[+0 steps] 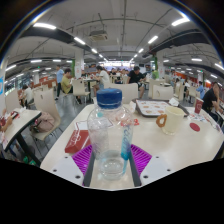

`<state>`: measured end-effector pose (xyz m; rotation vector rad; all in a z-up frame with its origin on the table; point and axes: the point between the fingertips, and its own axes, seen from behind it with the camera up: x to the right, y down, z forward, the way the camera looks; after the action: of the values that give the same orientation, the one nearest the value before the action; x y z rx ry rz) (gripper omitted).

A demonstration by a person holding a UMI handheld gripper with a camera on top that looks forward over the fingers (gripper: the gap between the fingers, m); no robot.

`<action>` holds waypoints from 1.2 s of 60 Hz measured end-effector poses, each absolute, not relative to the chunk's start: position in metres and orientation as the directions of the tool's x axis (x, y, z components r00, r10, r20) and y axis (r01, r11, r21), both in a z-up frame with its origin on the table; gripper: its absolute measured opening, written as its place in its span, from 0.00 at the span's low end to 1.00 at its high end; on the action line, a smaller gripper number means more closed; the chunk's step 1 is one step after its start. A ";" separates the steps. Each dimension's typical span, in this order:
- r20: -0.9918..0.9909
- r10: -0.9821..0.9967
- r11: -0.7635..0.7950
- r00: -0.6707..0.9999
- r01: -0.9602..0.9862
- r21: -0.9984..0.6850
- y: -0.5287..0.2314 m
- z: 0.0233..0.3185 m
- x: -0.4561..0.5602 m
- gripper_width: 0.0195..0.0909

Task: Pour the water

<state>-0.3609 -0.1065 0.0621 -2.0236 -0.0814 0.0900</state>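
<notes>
A clear plastic cup (109, 150) stands on the white round table (185, 145) between my fingers. The purple pads (84, 157) flank it and both fingers touch its sides, so my gripper (110, 172) is shut on it. Right behind the cup rises a clear water bottle (110, 118) with a blue cap and a blue label, upright and capped. Its lower part shows only through the cup. A cream mug (170, 119) sits further right on the table.
A flat red item (77, 140) lies left of the cup. A tray with dishes (150, 107) and a red cup (198, 105) are at the table's far side. Another table with food (15, 122), chairs and people fill the canteen beyond.
</notes>
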 end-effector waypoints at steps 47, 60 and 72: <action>-0.840 0.068 -0.413 0.539 -0.751 -0.515 0.023 0.240 -0.345 0.30; -0.994 -0.104 -0.377 -0.036 -0.923 0.073 0.075 0.223 -0.287 0.30; -0.903 -0.248 -0.310 -0.350 -0.855 0.416 0.090 0.176 -0.257 0.30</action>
<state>-0.2572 0.0902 0.1756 -1.4090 1.4606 1.7041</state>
